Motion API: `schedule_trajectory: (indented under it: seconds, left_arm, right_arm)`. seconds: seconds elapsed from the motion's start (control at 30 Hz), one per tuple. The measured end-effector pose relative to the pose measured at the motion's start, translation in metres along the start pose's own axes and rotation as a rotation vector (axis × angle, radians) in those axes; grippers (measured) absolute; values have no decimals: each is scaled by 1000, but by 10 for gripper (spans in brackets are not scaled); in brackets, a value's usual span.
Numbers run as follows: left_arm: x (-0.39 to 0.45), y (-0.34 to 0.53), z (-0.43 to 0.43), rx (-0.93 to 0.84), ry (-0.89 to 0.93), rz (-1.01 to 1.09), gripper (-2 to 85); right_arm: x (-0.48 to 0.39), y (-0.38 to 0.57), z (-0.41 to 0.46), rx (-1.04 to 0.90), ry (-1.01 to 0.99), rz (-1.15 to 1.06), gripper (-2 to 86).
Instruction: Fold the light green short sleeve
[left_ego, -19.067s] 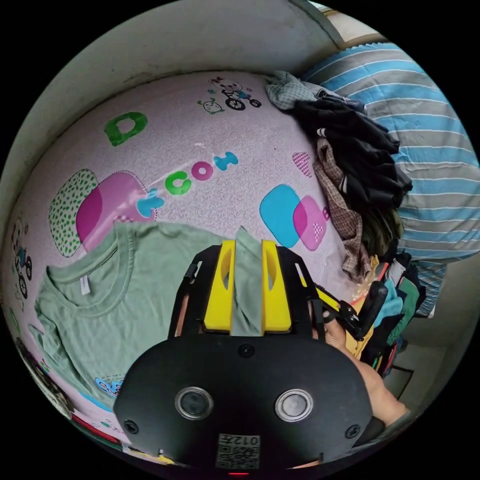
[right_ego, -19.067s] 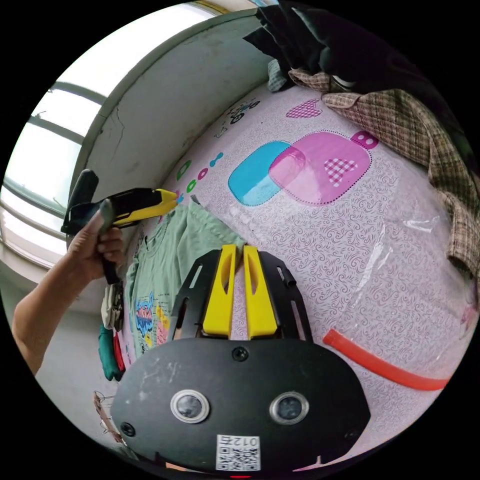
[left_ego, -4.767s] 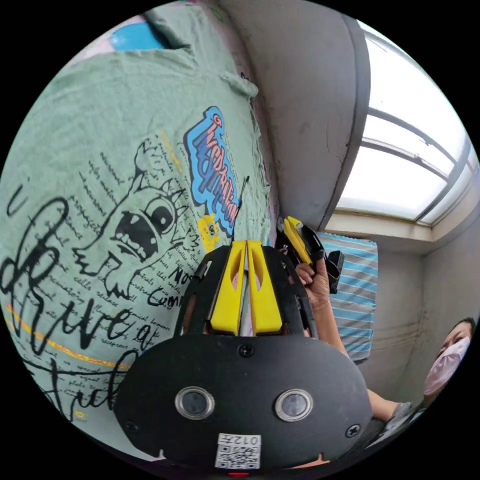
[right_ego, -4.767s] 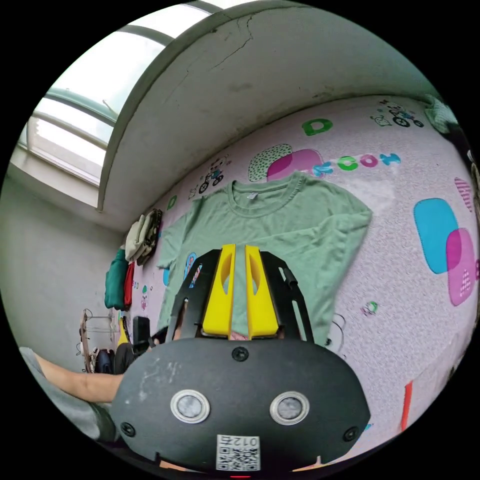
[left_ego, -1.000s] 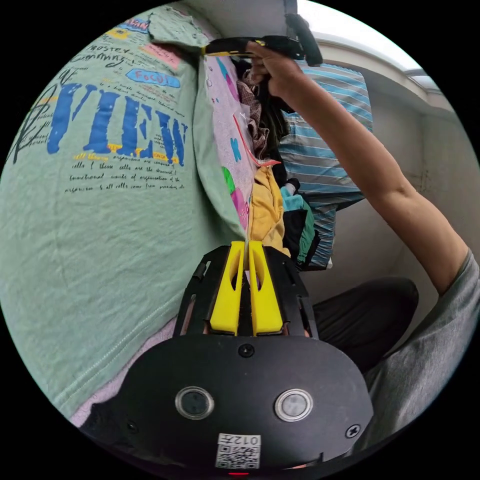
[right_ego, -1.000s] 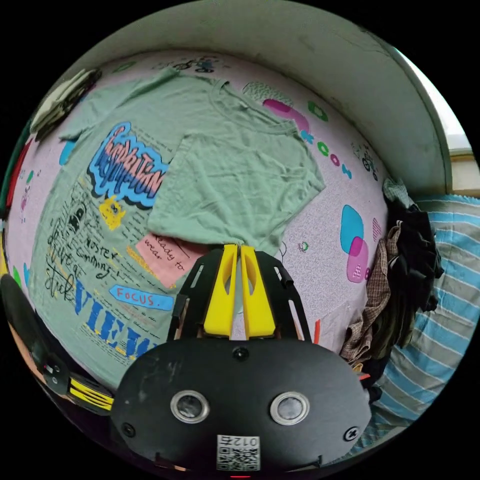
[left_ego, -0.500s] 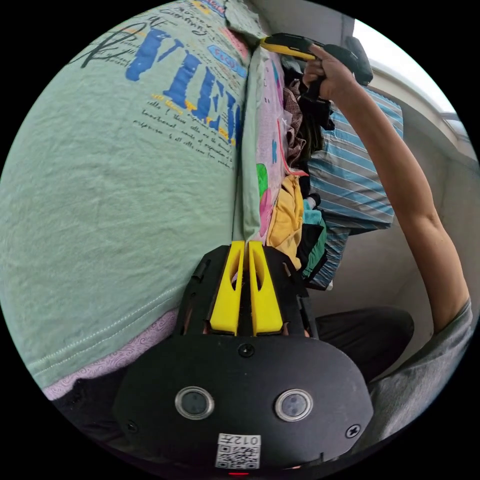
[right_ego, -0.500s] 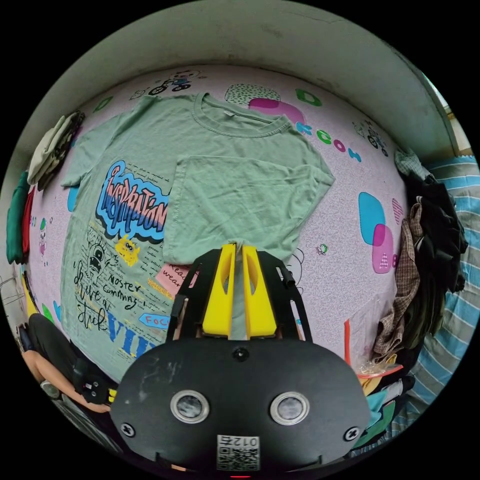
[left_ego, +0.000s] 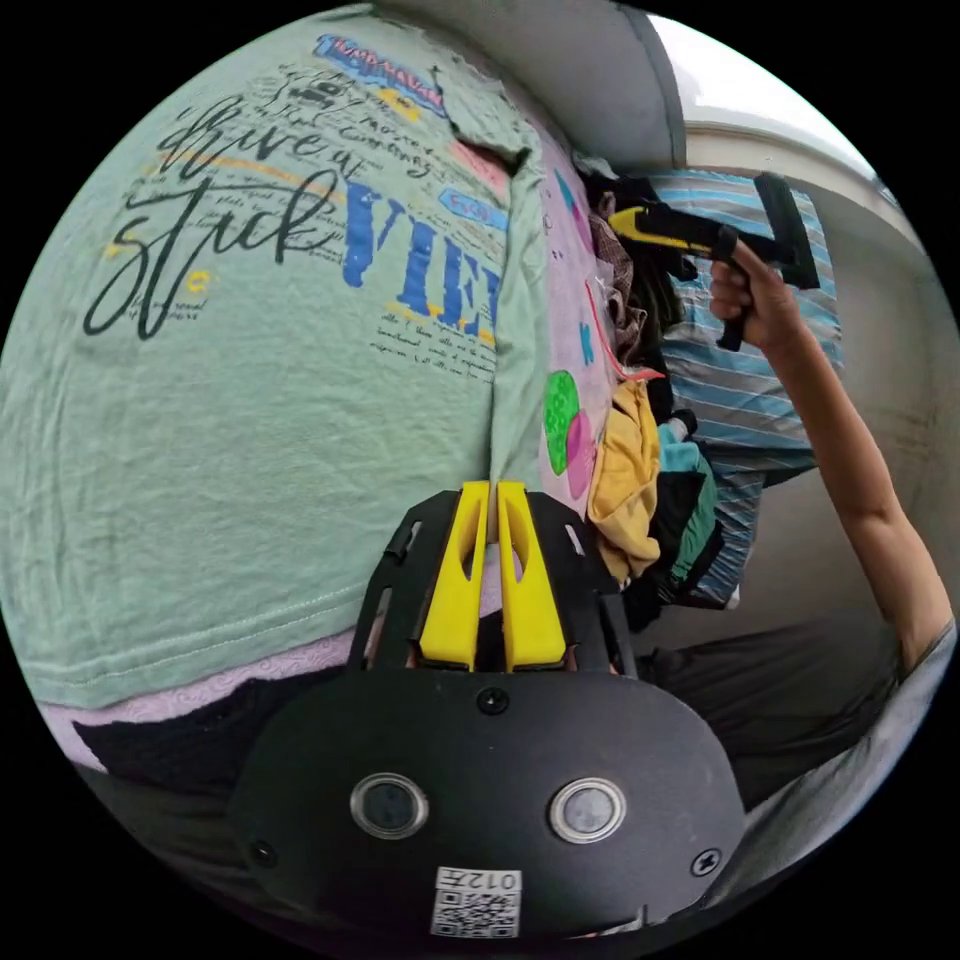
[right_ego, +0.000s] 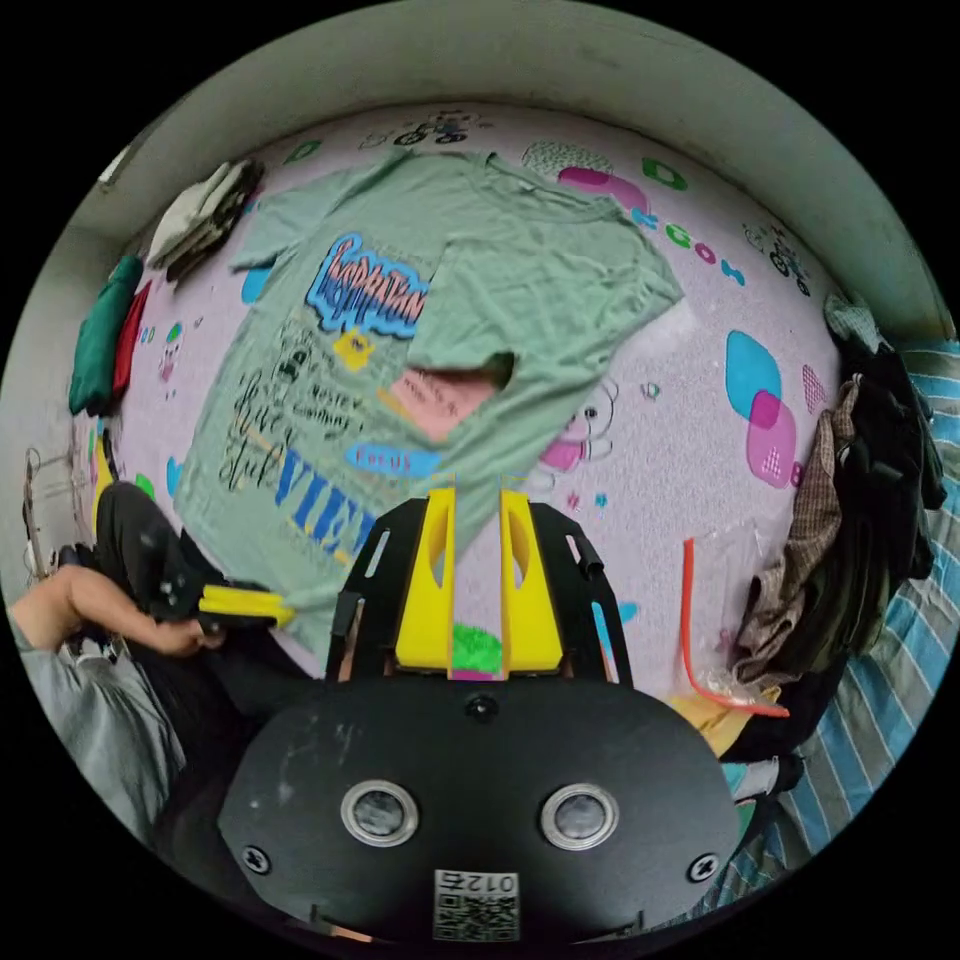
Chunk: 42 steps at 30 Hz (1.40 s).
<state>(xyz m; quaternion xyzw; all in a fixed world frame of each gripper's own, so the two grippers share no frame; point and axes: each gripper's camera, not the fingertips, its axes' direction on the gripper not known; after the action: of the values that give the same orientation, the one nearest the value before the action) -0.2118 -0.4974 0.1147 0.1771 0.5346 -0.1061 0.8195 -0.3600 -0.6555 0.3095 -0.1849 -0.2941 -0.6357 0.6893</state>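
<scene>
The light green short-sleeve shirt (right_ego: 520, 280) lies print side up on the pink patterned sheet (right_ego: 680, 420), its one side folded in over the print. In the left gripper view the shirt (left_ego: 250, 420) spreads wide, and my left gripper (left_ego: 490, 487) is shut on its bottom hem corner. The right gripper view shows that left gripper (right_ego: 285, 608) in a hand at the shirt's lower corner. My right gripper (right_ego: 470, 495) hangs above the sheet, jaws apart, holding nothing. It also appears in a raised hand as the right gripper (left_ego: 625, 220), off the shirt.
A heap of dark and checked clothes (right_ego: 850, 500) lies along the sheet's right side, beside a blue striped pillow (right_ego: 900, 660). A clear bag with a red strip (right_ego: 720, 620) is near it. Folded clothes (right_ego: 200, 215) sit at the far left by the wall. The person's dark trousers (left_ego: 780, 690) are close.
My right gripper has opened, let go of the shirt's folded side and drawn back from it. The left gripper still pinches the hem corner.
</scene>
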Motion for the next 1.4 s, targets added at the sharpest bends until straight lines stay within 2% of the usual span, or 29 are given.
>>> schedule_trajectory:
  seconds: [0.1,0.23,0.3,0.43,0.77,0.87,0.93,1.03,1.27,1.4]
  left_arm:
    - [8,7,2,-56,21,52,11]
    - [12,11,6,-66,-38,73,11]
    - [12,10,10,-68,-21,67,11]
    - [15,13,16,-67,6,68,10]
    - [23,18,18,-57,9,55,9]
    - [24,18,16,-60,24,46,9]
    - [26,18,14,-55,47,41,9]
    - [31,17,8,-31,104,38,10]
    - [53,6,7,-22,152,50,12]
    - [64,6,9,-33,174,57,11]
  right_arm:
    - [10,56,17,-31,-108,57,66]
    - [31,132,77,-14,-423,273,64]
    - [34,157,104,-30,-519,331,63]
    - [30,195,132,-12,-622,384,62]
    - [5,225,138,41,-535,288,59]
    - [-10,234,133,97,-457,185,58]
    - [-30,241,130,138,-357,35,60]
    - [-48,251,137,132,-266,-94,71]
    - [-69,274,154,131,-191,-195,97]
    - [-78,289,164,138,-59,-208,84]
